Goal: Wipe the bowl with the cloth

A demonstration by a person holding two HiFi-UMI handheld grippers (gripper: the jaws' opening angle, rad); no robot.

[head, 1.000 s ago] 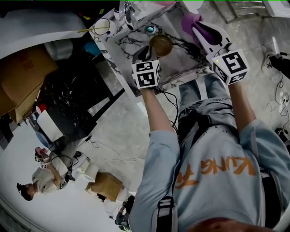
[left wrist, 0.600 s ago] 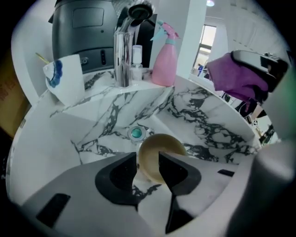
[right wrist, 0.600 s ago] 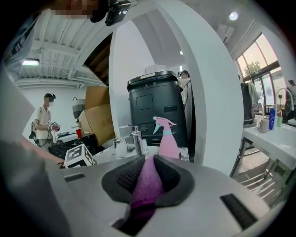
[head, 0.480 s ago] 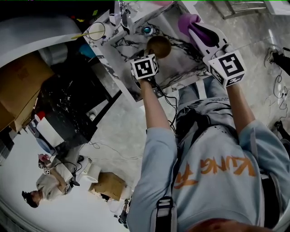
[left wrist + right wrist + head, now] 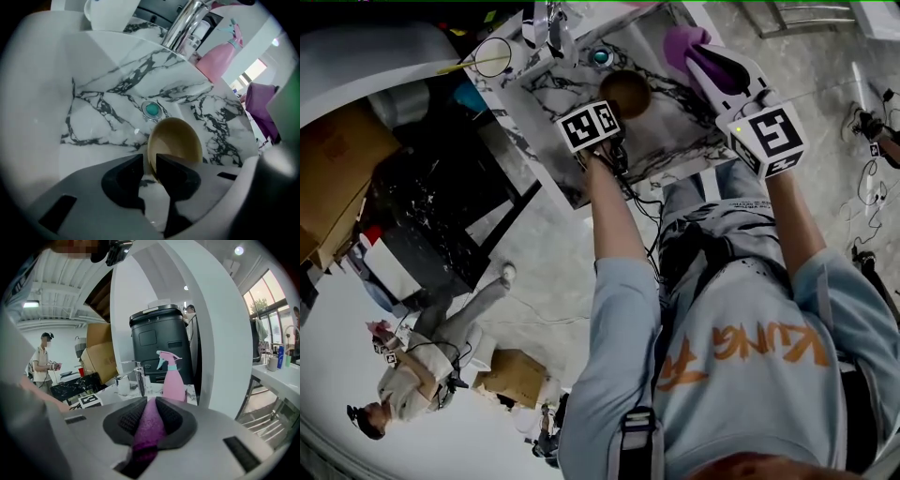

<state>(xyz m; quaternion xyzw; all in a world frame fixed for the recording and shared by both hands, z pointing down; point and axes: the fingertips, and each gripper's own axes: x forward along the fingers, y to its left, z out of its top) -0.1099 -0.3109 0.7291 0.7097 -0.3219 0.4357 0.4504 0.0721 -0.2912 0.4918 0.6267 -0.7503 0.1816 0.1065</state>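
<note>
Purple cloth (image 5: 148,430) sits clamped in right tool (image 5: 150,402); left tool (image 5: 149,160), jaws just closing, loosely straddles bowl (image 5: 180,138) rim.

We see a gray floor (image 5: 534,272) under a white marble surface (image 5: 666,141) with dark veins. Brown cardboard boxes (image 5: 337,159) sit beside a black table (image 5: 431,216), and daylight comes through big windows (image 5: 265,296) past a white pillar (image 5: 220,333).

Looks dim and murky from the head; brightens in both gripper views (daylit windows (image 5: 268,292), ceiling lamp (image 5: 240,250)); bends hard toward dark corners, blurs up close.
</note>
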